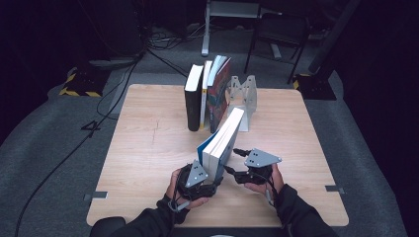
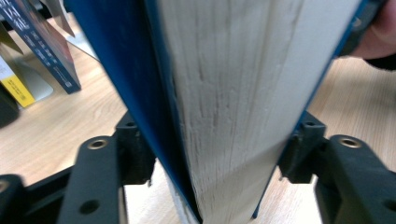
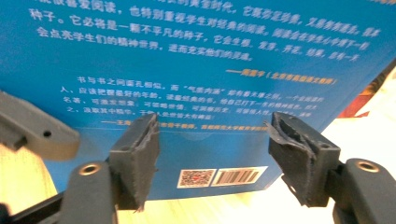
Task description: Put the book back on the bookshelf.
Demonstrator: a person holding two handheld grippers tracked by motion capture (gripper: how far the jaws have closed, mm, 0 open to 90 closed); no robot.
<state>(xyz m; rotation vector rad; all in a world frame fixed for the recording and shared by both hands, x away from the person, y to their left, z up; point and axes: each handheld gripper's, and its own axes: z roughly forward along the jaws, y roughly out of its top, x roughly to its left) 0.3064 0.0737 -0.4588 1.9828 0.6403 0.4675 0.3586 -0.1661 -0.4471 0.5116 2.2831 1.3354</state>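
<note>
Book (image 1: 225, 140) tilted, long axis toward bookend (image 1: 245, 96)

The blue book's back cover (image 3: 196, 70) carries white Chinese print, too blurred to read surely; among it "读经典的书" can be made out. A yellow credit line sits beneath the upper block. Near its lower edge stand a QR code (image 3: 196, 178) and a barcode (image 3: 238, 176).
</note>
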